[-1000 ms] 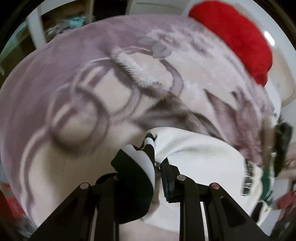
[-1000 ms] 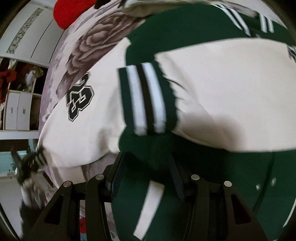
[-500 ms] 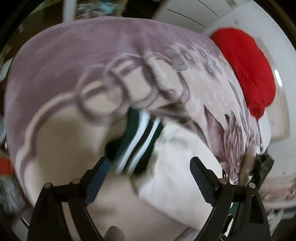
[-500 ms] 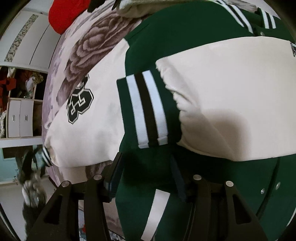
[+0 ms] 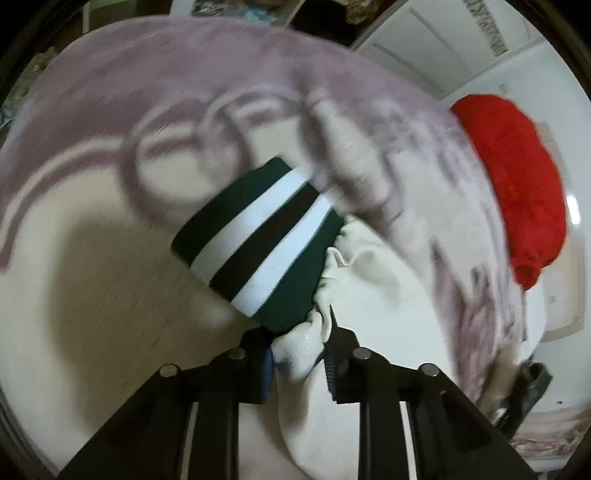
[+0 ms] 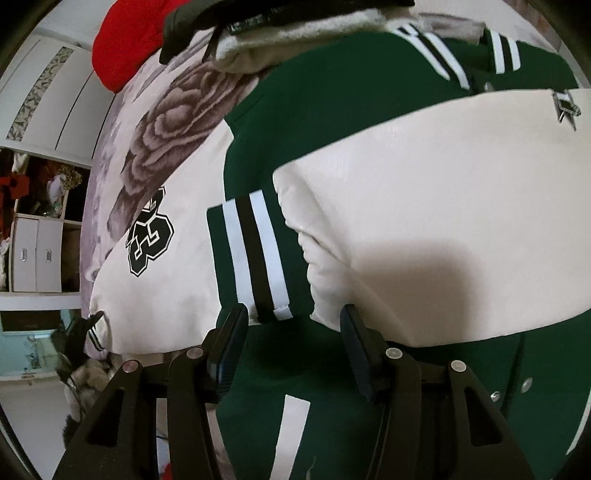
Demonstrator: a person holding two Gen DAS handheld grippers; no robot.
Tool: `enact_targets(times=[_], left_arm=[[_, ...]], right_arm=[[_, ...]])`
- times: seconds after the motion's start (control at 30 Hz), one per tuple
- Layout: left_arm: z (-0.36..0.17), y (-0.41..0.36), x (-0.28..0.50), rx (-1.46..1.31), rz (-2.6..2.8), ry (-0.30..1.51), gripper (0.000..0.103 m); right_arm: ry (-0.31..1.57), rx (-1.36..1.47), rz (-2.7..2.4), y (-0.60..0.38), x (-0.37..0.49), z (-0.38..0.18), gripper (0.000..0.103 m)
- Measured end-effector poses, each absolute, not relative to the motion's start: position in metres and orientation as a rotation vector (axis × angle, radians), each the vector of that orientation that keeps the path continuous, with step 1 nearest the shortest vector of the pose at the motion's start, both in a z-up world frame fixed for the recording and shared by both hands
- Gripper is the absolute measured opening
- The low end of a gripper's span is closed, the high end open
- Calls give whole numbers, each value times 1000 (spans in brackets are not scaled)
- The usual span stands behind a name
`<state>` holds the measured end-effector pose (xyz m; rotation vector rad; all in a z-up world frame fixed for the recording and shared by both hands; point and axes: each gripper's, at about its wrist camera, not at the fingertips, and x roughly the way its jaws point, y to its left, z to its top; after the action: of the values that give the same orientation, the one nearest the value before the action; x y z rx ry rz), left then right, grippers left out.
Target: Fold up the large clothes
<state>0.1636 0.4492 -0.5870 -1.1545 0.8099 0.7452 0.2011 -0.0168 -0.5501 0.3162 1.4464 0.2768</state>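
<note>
A green and cream varsity jacket (image 6: pixel 424 192) lies spread on a floral bed blanket (image 6: pixel 166 110). Its right sleeve is folded across the body, with the striped cuff (image 6: pixel 255 258) just ahead of my right gripper (image 6: pixel 291 332), which is open and empty over the green hem. My left gripper (image 5: pixel 299 350) is shut on the cream end of the other sleeve (image 5: pixel 354 280), just behind that sleeve's green, white and black striped cuff (image 5: pixel 258 240), held above the blanket (image 5: pixel 110 258). The left view is blurred by motion.
A red pillow (image 5: pixel 513 177) lies at the bed's far right, also in the right wrist view (image 6: pixel 129 40). A dark and grey garment (image 6: pixel 280 33) lies beyond the jacket collar. White wardrobes and shelves (image 6: pixel 40 206) stand beside the bed.
My left gripper opened, then shut again on the cream sleeve end behind the cuff. My right gripper let go of the green fabric and now stands open.
</note>
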Motion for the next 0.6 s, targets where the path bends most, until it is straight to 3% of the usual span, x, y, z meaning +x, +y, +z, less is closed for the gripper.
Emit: enact_targets(times=[0.27,0.47,0.6], left_arm=[[-519,446,187,-962,694,761,12],[-451,398,212,-721,648,720,12],[-419,359,230,-599,630,706,12]], right_arm=[[1367,197,239,-6,210,-540,54],[1472,263,282,17,242,-601,60],[1399,202,297,3,239,-566,60]])
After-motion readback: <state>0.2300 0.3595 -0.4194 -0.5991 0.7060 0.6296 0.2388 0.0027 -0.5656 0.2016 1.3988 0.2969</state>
